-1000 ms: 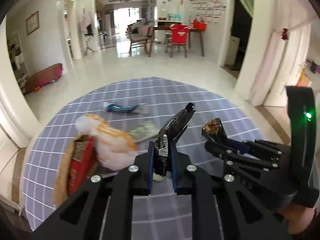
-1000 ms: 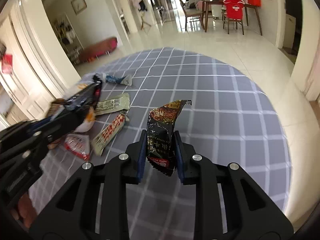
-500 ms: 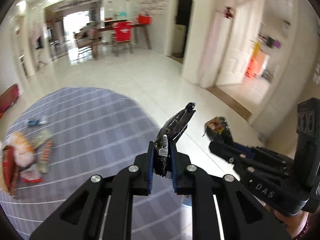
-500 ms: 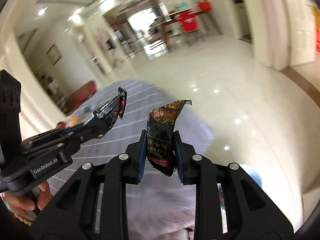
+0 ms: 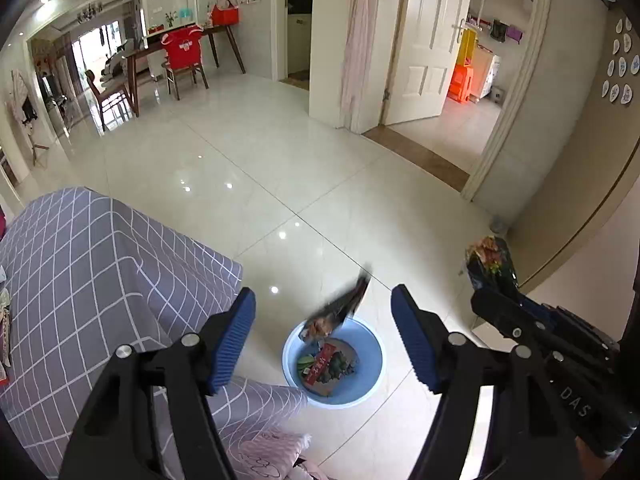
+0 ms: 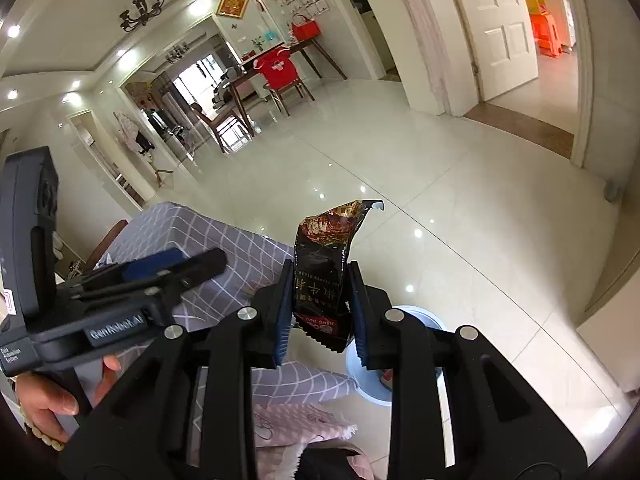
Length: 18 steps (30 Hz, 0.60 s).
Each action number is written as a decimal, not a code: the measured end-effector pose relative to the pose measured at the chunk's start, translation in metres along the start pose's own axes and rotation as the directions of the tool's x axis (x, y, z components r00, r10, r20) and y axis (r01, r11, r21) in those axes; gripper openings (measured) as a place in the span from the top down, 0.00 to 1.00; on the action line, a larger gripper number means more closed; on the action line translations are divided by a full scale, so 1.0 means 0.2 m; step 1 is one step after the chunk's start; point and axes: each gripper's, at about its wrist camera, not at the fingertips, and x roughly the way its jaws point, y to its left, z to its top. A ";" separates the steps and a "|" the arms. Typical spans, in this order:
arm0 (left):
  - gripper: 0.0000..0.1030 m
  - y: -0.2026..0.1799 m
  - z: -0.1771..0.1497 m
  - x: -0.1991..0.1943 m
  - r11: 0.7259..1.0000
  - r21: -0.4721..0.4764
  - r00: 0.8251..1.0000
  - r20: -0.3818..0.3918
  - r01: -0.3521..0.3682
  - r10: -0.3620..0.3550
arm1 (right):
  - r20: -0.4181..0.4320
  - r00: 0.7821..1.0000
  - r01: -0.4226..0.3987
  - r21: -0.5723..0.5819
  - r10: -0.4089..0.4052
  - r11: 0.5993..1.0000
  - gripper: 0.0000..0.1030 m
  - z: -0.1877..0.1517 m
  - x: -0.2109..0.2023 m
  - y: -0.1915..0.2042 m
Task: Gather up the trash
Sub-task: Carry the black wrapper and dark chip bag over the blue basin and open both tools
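Left gripper (image 5: 323, 334) jaws had just sprung wide, dark wrapper (image 5: 338, 312) falling toward the blue basin (image 5: 370, 376), might flutter past the rim; right gripper (image 6: 319, 314) clamped its black packet (image 6: 324, 276), which could miss too

The floor (image 5: 320, 168) is glossy pale tile that mirrors the ceiling lights. A matt grey cloth with a white grid (image 5: 92, 264) covers the desk. The basin (image 5: 366, 384) looks like smooth blue plastic. The falling wrapper (image 5: 340, 312) is blurred, dark and shiny. The dark wrapper (image 6: 324, 276) is crinkled glossy foil. The left gripper (image 5: 322, 336) and right gripper (image 6: 320, 312) are matt black plastic with silvery metal screws, and their fingers (image 5: 234, 336) carry ribbed blue pads. The door (image 5: 424, 40) is smooth white paint.
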 end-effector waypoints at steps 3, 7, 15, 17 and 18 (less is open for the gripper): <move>0.33 -0.02 -0.01 0.00 1.000 0.008 1.000 -0.002 -0.020 0.020 | -0.012 1.000 -0.004 0.007 0.004 1.000 0.75 -0.01 0.01 -0.03; 0.33 -0.03 -0.02 -0.02 0.999 0.018 0.999 0.005 -0.041 0.041 | -0.022 1.000 -0.021 0.000 0.021 1.000 0.75 -0.02 0.01 -0.03; 0.33 0.01 -0.03 -0.05 0.999 0.005 0.999 0.004 -0.051 0.051 | -0.034 0.999 -0.042 -0.002 0.042 0.999 0.75 -0.01 0.05 0.00; 0.33 0.02 -0.02 -0.05 0.998 0.002 0.998 0.006 -0.057 0.057 | -0.033 0.998 -0.045 -0.003 0.045 0.999 0.75 0.00 0.05 0.00; 0.33 0.04 -0.02 -0.06 0.998 -0.001 0.998 0.007 -0.060 0.060 | -0.033 0.998 -0.047 -0.004 0.047 0.999 0.75 0.01 0.06 0.01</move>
